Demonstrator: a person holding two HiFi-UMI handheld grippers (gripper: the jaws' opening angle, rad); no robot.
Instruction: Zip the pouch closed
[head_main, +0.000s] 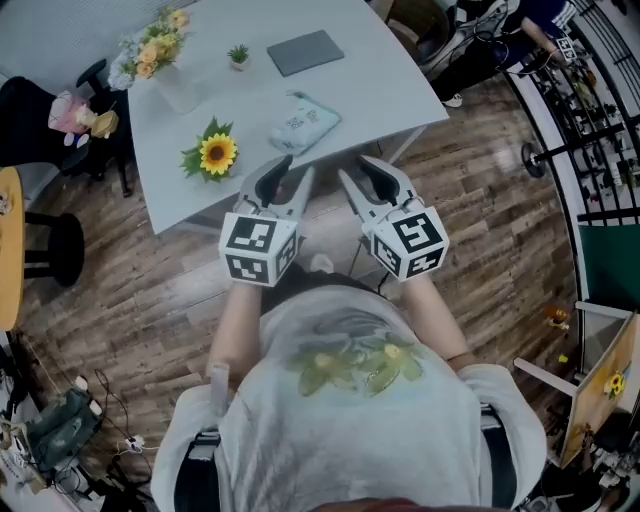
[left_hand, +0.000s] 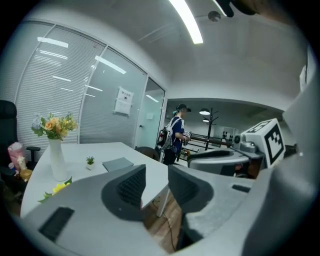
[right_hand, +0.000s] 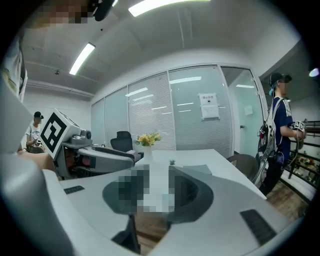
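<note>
A pale blue-green pouch (head_main: 303, 122) lies on the white table (head_main: 400, 90) near its front edge in the head view. The gripper views do not show it. My left gripper (head_main: 285, 172) is held in the air short of the table, just below the pouch in the picture. Its jaws stand apart with nothing between them (left_hand: 156, 172). My right gripper (head_main: 366, 172) hovers beside it at the same height, also open and empty (right_hand: 152, 175). Both point toward the table edge, and neither touches the pouch.
On the table are a sunflower (head_main: 217, 153), a vase of flowers (head_main: 160, 50), a small potted plant (head_main: 238, 55) and a grey notebook (head_main: 305, 52). A black chair (head_main: 40, 120) stands left of the table. A person (left_hand: 176, 132) stands beyond the table's far right.
</note>
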